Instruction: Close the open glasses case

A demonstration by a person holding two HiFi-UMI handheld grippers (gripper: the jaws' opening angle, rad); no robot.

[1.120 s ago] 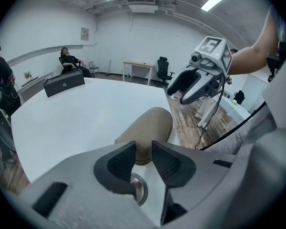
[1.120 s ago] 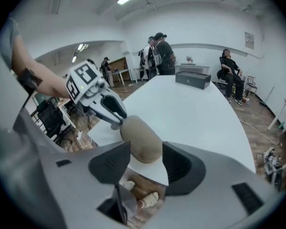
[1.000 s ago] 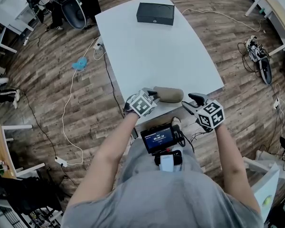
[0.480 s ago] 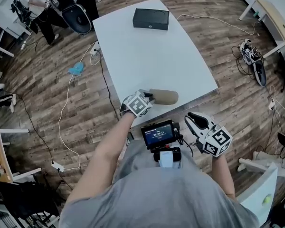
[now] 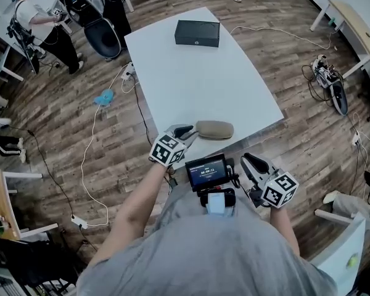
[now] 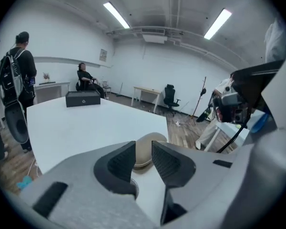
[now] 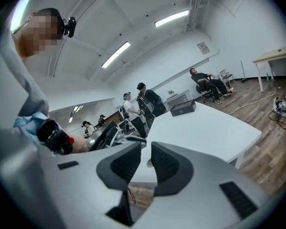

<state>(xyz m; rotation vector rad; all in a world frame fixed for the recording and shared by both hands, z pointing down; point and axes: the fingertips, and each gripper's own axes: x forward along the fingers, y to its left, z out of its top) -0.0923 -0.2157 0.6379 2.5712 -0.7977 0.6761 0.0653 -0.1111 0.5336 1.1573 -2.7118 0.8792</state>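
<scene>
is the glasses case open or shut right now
Shut: the glasses case lies on the white table as one smooth rounded shell, with no raised lid or interior showing.

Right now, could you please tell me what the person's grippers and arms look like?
Both the left gripper and the right gripper have a smooth light-grey body, two black ribbed pads and a white cube printed with black square markers. The person wears a grey short-sleeved shirt, so the forearms are bare.
</scene>
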